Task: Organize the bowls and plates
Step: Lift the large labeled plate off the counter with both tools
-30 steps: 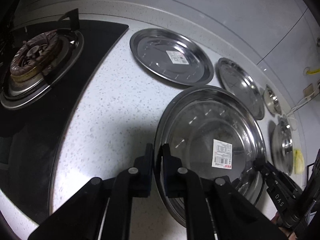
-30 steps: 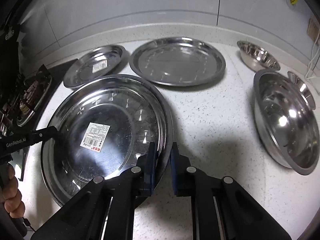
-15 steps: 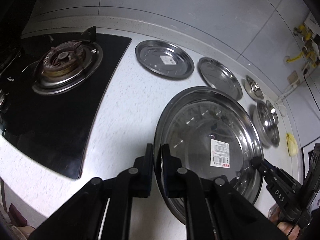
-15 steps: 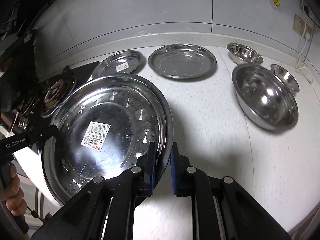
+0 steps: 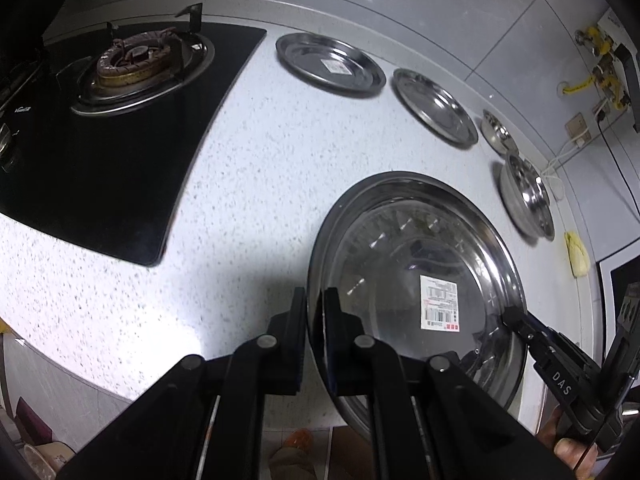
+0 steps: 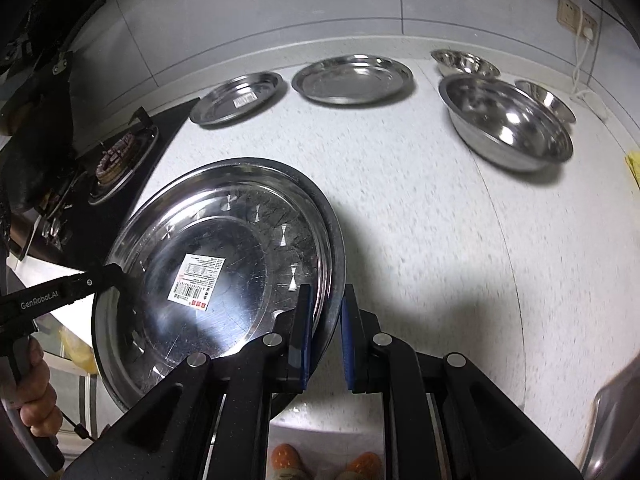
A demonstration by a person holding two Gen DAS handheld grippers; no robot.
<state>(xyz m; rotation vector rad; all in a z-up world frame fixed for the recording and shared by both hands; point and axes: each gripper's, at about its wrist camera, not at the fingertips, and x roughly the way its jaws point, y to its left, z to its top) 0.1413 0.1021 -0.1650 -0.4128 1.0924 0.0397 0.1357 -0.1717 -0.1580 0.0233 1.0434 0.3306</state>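
One big steel plate (image 6: 224,264) w/ barcode sticker is up off the counter (image 6: 420,240), left gripper (image 5: 314,334) & right gripper (image 6: 322,332) each clamped on opposite rims; we judge nothing stacked yet: 2 plates, 3 bowls lie separate near the wall.

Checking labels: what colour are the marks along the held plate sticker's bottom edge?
Red squares on the sticker; clearest in the right wrist view.

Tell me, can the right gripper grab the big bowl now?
Probably not: the right gripper is shut on the large plate's rim, shared with the left gripper. The big bowl sits unblocked across the counter.
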